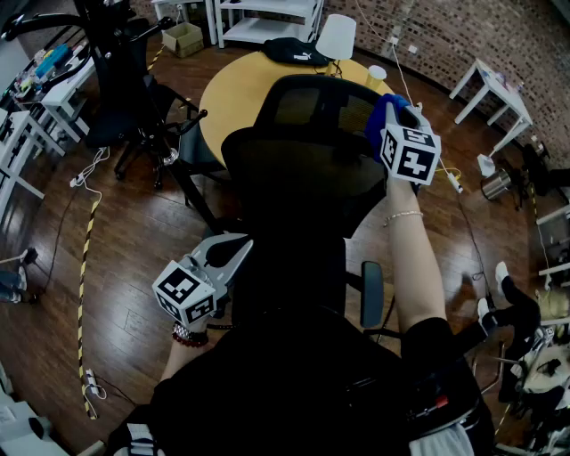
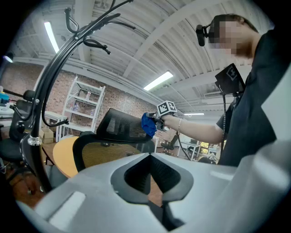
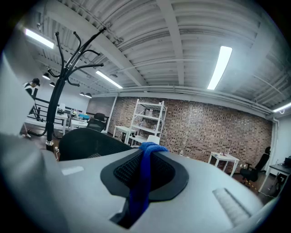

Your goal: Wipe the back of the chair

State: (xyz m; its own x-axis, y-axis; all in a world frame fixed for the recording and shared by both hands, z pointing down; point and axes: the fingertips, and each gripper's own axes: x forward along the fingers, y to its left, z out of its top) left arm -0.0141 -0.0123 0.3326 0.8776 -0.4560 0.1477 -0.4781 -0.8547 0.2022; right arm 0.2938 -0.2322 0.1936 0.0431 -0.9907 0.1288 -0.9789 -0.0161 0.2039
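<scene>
A black mesh office chair stands right in front of me, its back (image 1: pixel 303 174) toward me and its headrest (image 1: pixel 316 105) above it. My right gripper (image 1: pixel 394 118) is shut on a blue cloth (image 1: pixel 378 120) that presses against the headrest's right edge. The left gripper view shows that cloth (image 2: pixel 147 125) against the headrest (image 2: pixel 119 128). In the right gripper view the cloth (image 3: pixel 142 179) hangs pinched between the jaws, with the headrest (image 3: pixel 86 143) to the left. My left gripper (image 1: pixel 239 251) is shut on nothing, low at the left side of the chair back.
A round yellow table (image 1: pixel 236 89) stands beyond the chair, with a black bag (image 1: pixel 294 51) and a cup (image 1: pixel 375 77) on it. Another black chair (image 1: pixel 134 98) is at the left. White tables (image 1: pixel 494 93) and shelving (image 1: pixel 267 22) ring the room. Cables (image 1: pixel 85 174) lie on the wooden floor.
</scene>
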